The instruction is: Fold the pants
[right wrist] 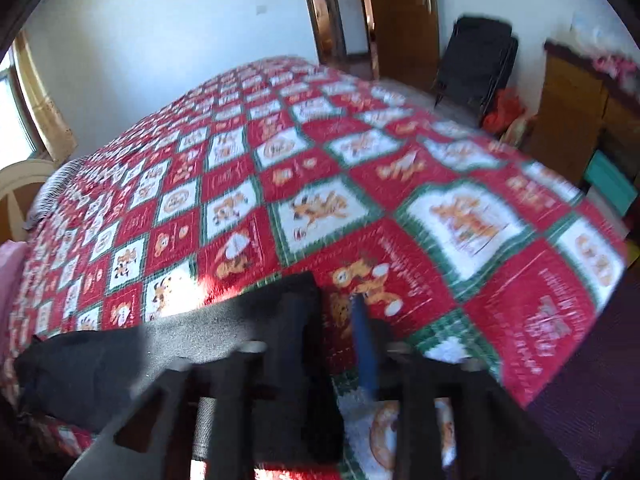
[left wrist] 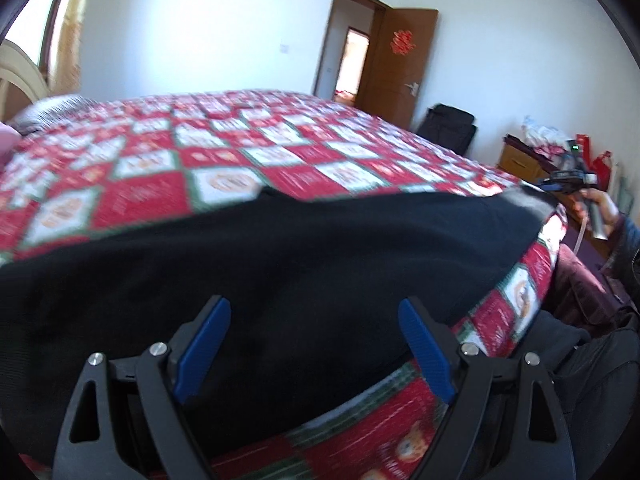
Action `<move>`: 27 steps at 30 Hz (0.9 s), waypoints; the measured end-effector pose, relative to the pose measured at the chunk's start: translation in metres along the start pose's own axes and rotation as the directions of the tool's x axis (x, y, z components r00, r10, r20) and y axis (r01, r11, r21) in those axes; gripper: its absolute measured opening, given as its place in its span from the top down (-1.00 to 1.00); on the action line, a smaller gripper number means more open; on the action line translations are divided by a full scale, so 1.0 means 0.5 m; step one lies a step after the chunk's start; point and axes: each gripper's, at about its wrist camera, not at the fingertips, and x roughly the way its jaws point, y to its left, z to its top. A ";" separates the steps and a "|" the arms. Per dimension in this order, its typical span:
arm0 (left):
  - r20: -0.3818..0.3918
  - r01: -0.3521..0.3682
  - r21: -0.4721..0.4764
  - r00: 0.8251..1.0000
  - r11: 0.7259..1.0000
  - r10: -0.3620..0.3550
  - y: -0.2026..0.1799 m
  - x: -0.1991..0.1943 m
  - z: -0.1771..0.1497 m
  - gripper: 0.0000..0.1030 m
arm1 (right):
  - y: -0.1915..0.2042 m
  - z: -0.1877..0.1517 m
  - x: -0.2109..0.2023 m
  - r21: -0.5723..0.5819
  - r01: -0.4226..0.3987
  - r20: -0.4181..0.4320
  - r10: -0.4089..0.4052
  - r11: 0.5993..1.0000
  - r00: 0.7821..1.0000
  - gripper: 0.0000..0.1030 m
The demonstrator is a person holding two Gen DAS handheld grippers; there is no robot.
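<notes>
Black pants (left wrist: 280, 264) lie spread along the near edge of a bed with a red, white and green patterned quilt (left wrist: 208, 148). My left gripper (left wrist: 316, 312) is open, its blue pads just above the pants, holding nothing. In the right wrist view the pants (right wrist: 168, 344) stretch away to the left, and my right gripper (right wrist: 336, 304) has its jaws narrowly apart with a fold of the black cloth lying over the left finger (right wrist: 296, 320); the view is blurred. The right gripper also shows in the left wrist view (left wrist: 568, 180), at the pants' far right end.
The bed's corner (left wrist: 552, 240) drops off at the right. A black chair (right wrist: 476, 64), a wooden cabinet (right wrist: 576, 104) and an open wooden door (left wrist: 400, 64) stand beyond. A pink item (right wrist: 8, 280) lies at the left edge. The headboard (left wrist: 20, 76) is far left.
</notes>
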 end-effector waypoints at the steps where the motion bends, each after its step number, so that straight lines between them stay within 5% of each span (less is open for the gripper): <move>1: 0.014 -0.012 -0.007 1.000 1.000 0.012 0.009 -0.011 0.002 -0.75 | 0.023 0.001 -0.015 -0.030 -0.013 0.019 0.013 0.999 1.000 -0.05; 4: 0.053 -0.111 -0.047 0.992 0.993 0.113 0.052 -0.047 0.009 -0.87 | 0.149 -0.007 -0.049 -0.161 -0.142 0.036 0.150 0.977 0.988 -0.05; 7: 0.053 -0.160 -0.115 0.985 0.980 0.167 0.093 -0.058 0.002 -0.87 | 0.341 -0.052 -0.055 -0.352 -0.349 -0.054 0.354 0.868 0.934 -0.05; 8: 0.050 -0.173 -0.142 0.982 0.975 0.181 0.105 -0.059 -0.001 -0.87 | 0.401 -0.074 -0.054 -0.404 -0.398 -0.088 0.399 0.823 0.913 -0.05; 11: 0.038 -0.196 -0.180 0.978 0.964 0.206 0.122 -0.051 -0.010 -0.87 | 0.623 -0.179 -0.047 -0.567 -0.561 -0.262 0.513 0.604 0.817 -0.05; 15: 0.020 -0.230 -0.180 0.971 0.956 0.238 0.125 -0.045 -0.017 -0.87 | 0.819 -0.310 -0.050 -0.668 -0.636 -0.392 0.543 0.387 0.743 -0.05; 17: 0.021 -0.238 -0.192 0.969 0.952 0.246 0.131 -0.049 -0.016 -0.87 | 0.888 -0.362 -0.052 -0.703 -0.646 -0.435 0.538 0.298 0.722 -0.05; 22: 0.030 -0.235 -0.212 0.969 0.948 0.247 0.140 -0.058 -0.015 -0.87 | 0.944 -0.435 -0.035 -0.774 -0.601 -0.458 0.479 0.200 0.749 -0.01; 25: 0.027 -0.230 -0.228 0.970 0.946 0.242 0.146 -0.055 -0.021 -0.87 | 0.952 -0.467 -0.007 -0.832 -0.517 -0.405 0.414 0.202 0.815 0.49; 27: 0.021 -0.227 -0.234 0.971 0.945 0.238 0.150 -0.052 -0.025 -0.87 | 0.948 -0.472 -0.003 -0.826 -0.525 -0.407 0.426 0.205 0.808 0.75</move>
